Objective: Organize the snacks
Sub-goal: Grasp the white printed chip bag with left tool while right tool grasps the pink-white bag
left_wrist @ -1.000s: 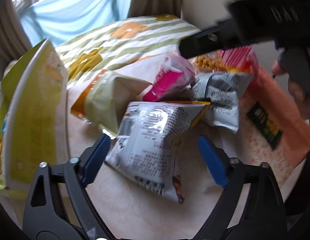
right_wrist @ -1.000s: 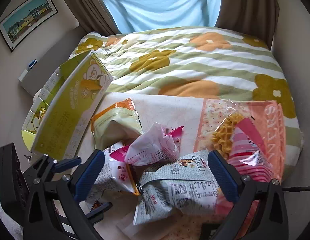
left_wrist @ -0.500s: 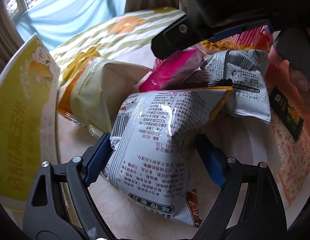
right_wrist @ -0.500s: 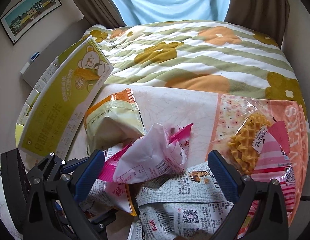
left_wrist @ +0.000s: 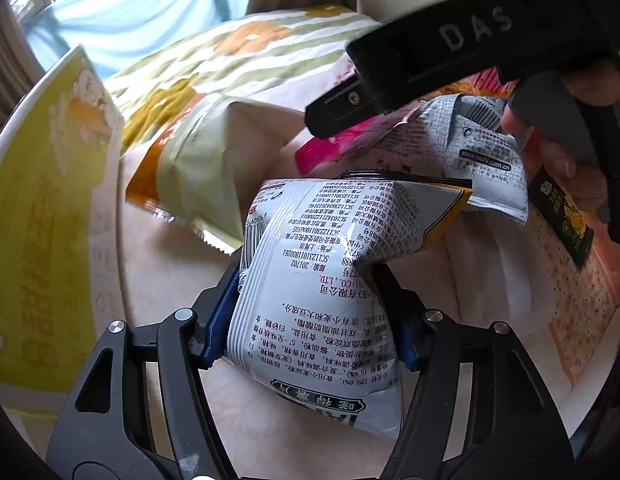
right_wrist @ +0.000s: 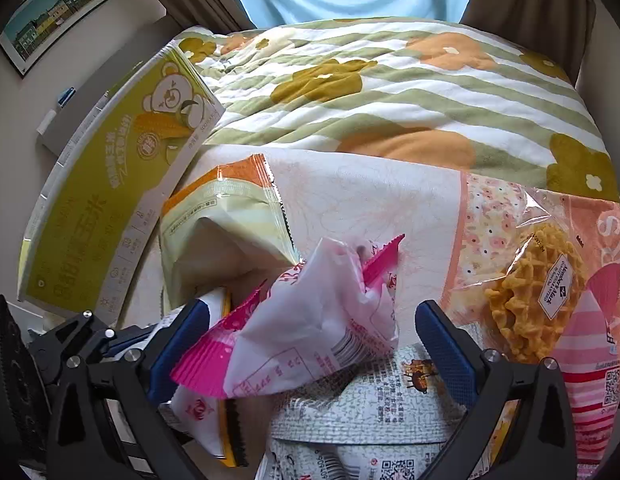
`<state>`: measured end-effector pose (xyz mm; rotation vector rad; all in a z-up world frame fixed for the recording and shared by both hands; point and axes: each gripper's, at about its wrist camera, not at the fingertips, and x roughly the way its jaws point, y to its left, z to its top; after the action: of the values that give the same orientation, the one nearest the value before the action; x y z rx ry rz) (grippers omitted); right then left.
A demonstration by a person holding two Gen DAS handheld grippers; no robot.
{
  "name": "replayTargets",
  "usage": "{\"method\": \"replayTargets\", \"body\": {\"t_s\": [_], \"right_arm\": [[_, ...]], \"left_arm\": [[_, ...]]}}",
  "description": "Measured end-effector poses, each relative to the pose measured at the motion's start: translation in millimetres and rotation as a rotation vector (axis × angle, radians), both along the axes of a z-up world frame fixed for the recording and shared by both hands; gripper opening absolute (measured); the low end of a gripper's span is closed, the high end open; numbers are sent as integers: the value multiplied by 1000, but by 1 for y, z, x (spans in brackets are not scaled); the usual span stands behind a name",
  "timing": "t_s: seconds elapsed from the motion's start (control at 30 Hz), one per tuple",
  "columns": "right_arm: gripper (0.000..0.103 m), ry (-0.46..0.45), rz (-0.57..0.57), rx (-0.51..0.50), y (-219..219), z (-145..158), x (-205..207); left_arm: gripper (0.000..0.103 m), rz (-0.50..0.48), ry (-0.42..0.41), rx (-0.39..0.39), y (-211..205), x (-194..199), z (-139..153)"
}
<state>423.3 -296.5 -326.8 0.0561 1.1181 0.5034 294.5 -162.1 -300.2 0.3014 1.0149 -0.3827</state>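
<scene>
Left gripper point(left_wrist: 310, 316) reaches in low, pinching the white snack bag point(left_wrist: 321, 280). Right gripper point(right_wrist: 310, 340) hangs spread wide around the pink packet point(right_wrist: 302, 344).

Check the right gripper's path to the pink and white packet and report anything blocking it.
Nothing visible blocks it. The right gripper is open, with the pink and white packet already between its fingers. The packet rests on the grey printed packet.
</scene>
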Motion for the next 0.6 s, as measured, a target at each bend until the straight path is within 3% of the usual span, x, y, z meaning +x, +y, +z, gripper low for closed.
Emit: {"method": "replayTargets", "body": {"t_s": [0.17,0.4,0.6], "right_arm": [[91,16,0,-11,5,-8,3],[61,18,-8,-78,9,-13,3],[55,-7,-25,-94,7,-11,-2]], "left_arm": [[61,34,8,-23,13,0,3],[61,53,18,-29,22,0,2],[61,62,17,-42,17,13,2]]}}
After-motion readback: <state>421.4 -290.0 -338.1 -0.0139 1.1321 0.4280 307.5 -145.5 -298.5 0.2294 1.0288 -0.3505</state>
